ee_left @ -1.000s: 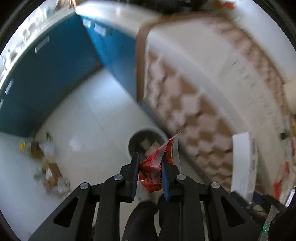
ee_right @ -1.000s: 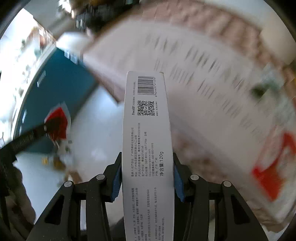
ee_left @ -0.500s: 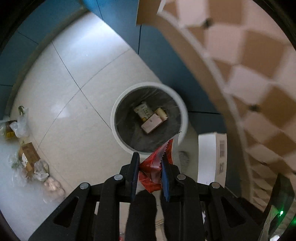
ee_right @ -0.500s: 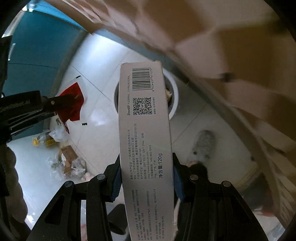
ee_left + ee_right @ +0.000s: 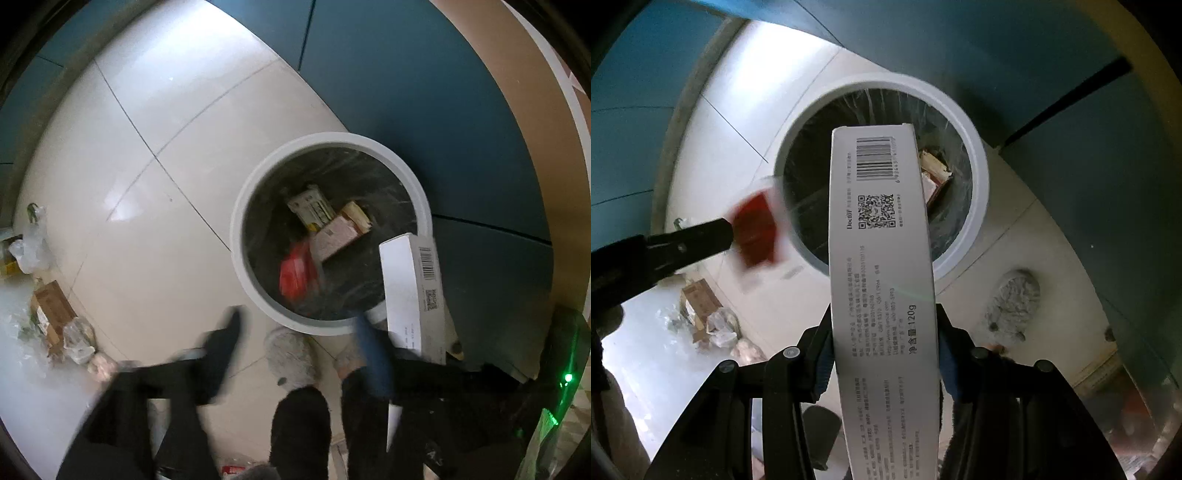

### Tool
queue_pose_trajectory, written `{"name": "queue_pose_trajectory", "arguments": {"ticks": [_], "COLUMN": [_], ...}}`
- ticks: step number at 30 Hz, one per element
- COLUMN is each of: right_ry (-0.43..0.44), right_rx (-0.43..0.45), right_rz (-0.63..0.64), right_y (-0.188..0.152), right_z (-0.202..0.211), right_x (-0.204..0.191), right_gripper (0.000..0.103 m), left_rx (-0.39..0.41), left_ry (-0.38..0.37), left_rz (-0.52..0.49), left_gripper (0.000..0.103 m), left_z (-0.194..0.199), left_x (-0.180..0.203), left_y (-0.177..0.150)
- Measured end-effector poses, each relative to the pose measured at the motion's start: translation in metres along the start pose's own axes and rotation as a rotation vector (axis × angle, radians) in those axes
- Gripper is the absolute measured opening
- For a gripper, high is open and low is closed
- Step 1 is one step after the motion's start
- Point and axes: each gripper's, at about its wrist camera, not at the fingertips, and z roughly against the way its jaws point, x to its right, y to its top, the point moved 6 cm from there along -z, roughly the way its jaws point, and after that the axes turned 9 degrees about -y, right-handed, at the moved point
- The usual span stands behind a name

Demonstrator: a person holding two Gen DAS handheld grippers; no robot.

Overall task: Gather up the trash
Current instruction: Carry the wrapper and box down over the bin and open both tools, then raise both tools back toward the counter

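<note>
Right wrist view: right gripper (image 5: 884,363) clamps a long white box (image 5: 882,266) printed "Doctor" and "120g", above the white bin (image 5: 979,206). Left gripper (image 5: 295,354) is blurred, fingers spread; red wrapper (image 5: 295,273) drops among cartons (image 5: 332,240) in the lined bin.

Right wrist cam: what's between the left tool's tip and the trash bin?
A motion-blurred red wrapper, right off the left tool's tip and overlapping the trash bin's near rim, seen in the right wrist view.
</note>
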Motion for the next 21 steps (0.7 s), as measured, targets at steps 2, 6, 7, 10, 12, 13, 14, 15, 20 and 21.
{"name": "queue_pose_trajectory", "arguments": {"ticks": [2,6,7,10,12,13,14,15,20,21], "right_ry": [-0.007,-0.037,-0.049,-0.076,-0.099,-0.104,-0.107,-0.110,-0.117,-0.118], "right_rx": [-0.006,0.020,0.027,0.054,0.073,0.083,0.088,0.093,0.124,0.131], "right_rz": [0.000,0.007,0.011,0.019,0.026,0.026,0.023,0.016,0.012,0.012], "right_y": [0.000,0.000,-0.001,-0.003,-0.007,-0.010,-0.014,-0.018,-0.039,-0.044], "right_z": [-0.002,0.009,0.012,0.028,0.041,0.048,0.056,0.065,0.113,0.125], "right_x": [-0.001,-0.004,-0.004,-0.004,-0.004,-0.005,-0.004,-0.003,0.000,0.000], "right_gripper": [0.062,0.089,0.096,0.102,0.102,0.102,0.102,0.102,0.102,0.102], "left_rx": [0.024,0.061,0.072,0.112,0.141,0.150,0.158,0.163,0.187,0.191], "left_ry": [0.026,0.071,0.085,0.099,0.119,0.127,0.136,0.142,0.148,0.149], "left_rz": [0.001,0.000,0.004,0.006,0.006,0.003,0.002,0.004,0.011,0.011], "left_gripper": [0.087,0.102,0.102,0.102,0.102,0.102,0.102,0.102,0.102,0.102], "left_z": [0.007,0.023,0.029,0.047,0.060,0.068,0.078,0.084,0.126,0.135], "left_x": [-0.004,-0.013,-0.015,-0.019,-0.021,-0.020,-0.020,-0.018,-0.011,-0.008], "left_y": [-0.002,-0.009,-0.011,-0.019,-0.026,-0.028,-0.034,-0.037,-0.062,-0.067]}}
